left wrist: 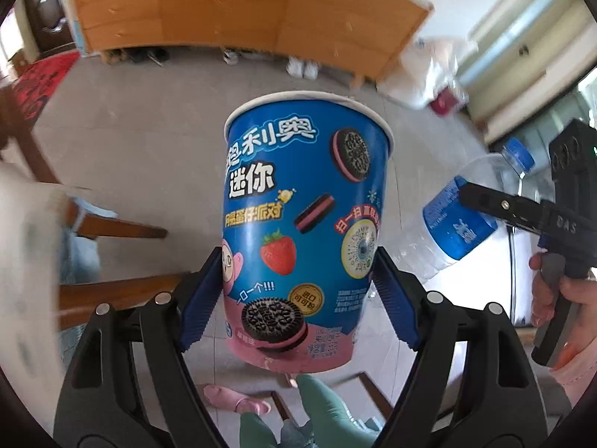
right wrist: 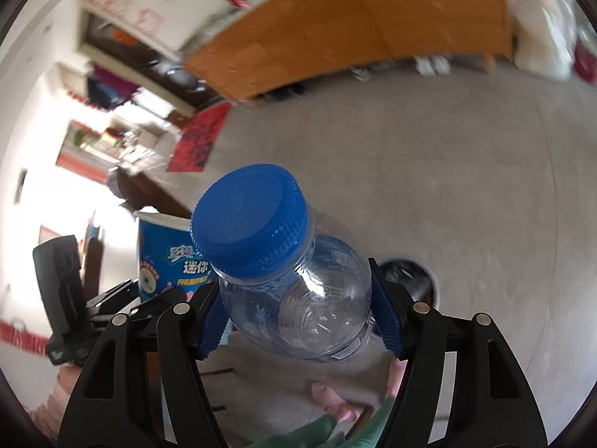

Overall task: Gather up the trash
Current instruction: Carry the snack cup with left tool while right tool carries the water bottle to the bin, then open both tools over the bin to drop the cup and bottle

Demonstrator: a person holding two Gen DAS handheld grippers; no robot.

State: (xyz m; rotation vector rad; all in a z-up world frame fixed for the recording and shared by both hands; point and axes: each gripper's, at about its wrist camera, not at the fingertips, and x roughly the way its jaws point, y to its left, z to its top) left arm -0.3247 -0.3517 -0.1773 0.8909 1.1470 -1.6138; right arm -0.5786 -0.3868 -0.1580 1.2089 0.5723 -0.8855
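Note:
My left gripper (left wrist: 298,291) is shut on a blue Oreo snack cup (left wrist: 302,224) and holds it upright in the air above the floor. My right gripper (right wrist: 298,313) is shut on a clear plastic bottle (right wrist: 298,298) with a blue cap (right wrist: 250,216), cap pointing away. The bottle (left wrist: 459,220) and the right gripper (left wrist: 522,212) also show at the right of the left wrist view. The cup (right wrist: 168,257) and the left gripper (right wrist: 123,298) show at the left of the right wrist view. A dark round bin (right wrist: 410,280) lies on the floor behind the bottle.
A wooden cabinet (left wrist: 238,11) stands at the far wall with shoes (left wrist: 302,67) under it. Wooden chair legs (left wrist: 112,224) are at the left. White bags (left wrist: 429,71) lie by the cabinet's right end. A red mat (right wrist: 199,138) lies near a doorway. Grey floor spreads below.

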